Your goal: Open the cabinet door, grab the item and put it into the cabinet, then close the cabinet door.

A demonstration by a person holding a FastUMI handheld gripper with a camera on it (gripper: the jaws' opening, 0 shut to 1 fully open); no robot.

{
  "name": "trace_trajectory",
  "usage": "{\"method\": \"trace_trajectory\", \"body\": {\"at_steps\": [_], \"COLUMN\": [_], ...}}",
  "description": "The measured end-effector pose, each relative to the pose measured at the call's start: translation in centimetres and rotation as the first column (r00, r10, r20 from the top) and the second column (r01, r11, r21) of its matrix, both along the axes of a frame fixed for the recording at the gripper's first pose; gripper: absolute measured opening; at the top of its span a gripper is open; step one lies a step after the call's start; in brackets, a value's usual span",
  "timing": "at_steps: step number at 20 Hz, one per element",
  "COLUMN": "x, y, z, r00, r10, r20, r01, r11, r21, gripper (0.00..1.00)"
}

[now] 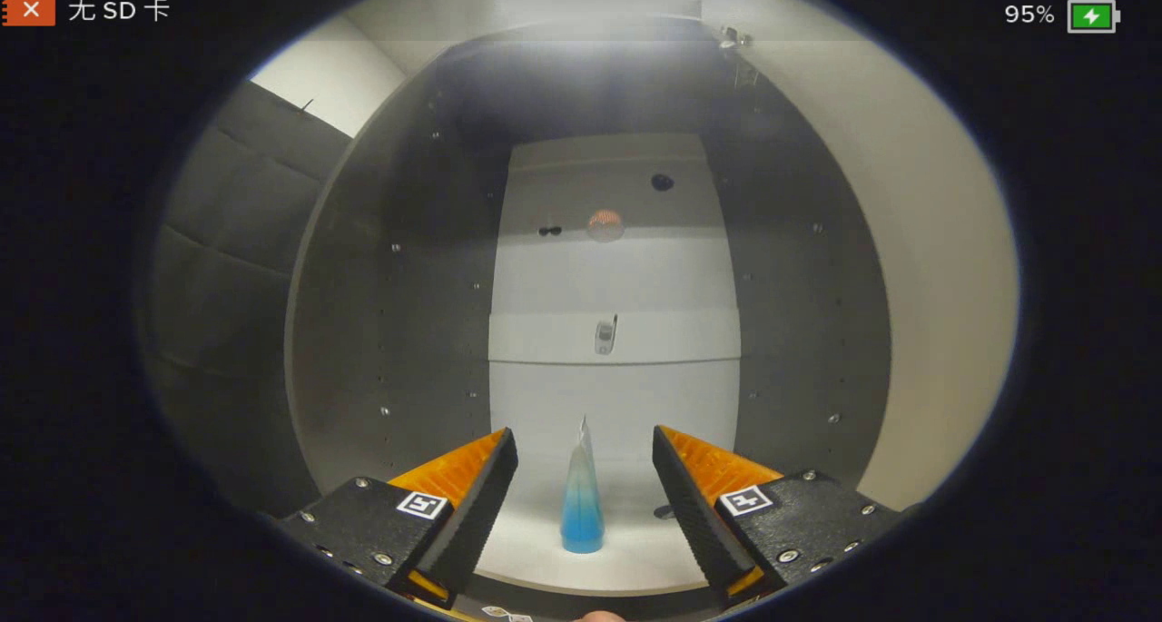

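The item [581, 504], a slim cone-shaped thing, blue at its base and fading to clear at its pointed tip, stands upright on the bottom shelf [626, 563] of the open cabinet [408, 268], near that shelf's front edge. It sits between the two fingers of the gripper [585, 477], apart from both; the jaws are spread wide and released, grasping nothing. Beyond it rises the cabinet's pale back panel, with dark side walls left and right. On the middle shelf [617, 336] a small object [605, 335] lies at the centre; higher up a round reddish object [605, 225] sits.
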State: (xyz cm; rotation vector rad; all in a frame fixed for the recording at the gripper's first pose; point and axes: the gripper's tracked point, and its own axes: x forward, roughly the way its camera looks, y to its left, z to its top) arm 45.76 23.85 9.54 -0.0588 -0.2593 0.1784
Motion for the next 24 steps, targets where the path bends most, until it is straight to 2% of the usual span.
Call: {"method": "trace_trajectory", "body": {"at_steps": [3,5,7,9,11,13,14,16,18,21,24], "x": [-5.2,-10.4,-16.5,-23.3,-30.5,-36.9,-39.4,-42.5,-43.8,-43.0,-40.4], "y": [0.6,2.8,4.1,4.2,3.9,2.0,0.7,-3.3,-8.4,-17.9,-25.3], "z": [3.9,4.8,5.0,5.5,5.9,5.0,3.7,2.9,3.8,5.7,6.3], "r00": [0.997,0.992,0.975,0.946,0.895,0.858,0.853,0.880,0.917,0.957,0.976], "r10": [0.024,0.120,0.217,0.316,0.425,0.492,0.508,0.456,0.354,0.157,0.002], "r20": [0.067,0.048,0.039,0.078,0.138,0.144,0.118,0.134,0.183,0.246,0.217], "r01": [-0.026,-0.121,-0.216,-0.309,-0.409,-0.467,-0.477,-0.409,-0.295,-0.114,0.000], "r11": [0.999,0.992,0.976,0.947,0.903,0.866,0.851,0.870,0.912,0.977,1.000], "r21": [0.033,0.023,-0.035,-0.091,-0.132,-0.176,-0.218,-0.275,-0.283,-0.179,-0.009], "gripper": [0.93,0.93,0.93,0.93,0.93,0.94,0.95,0.94,0.94,0.94,0.94]}}
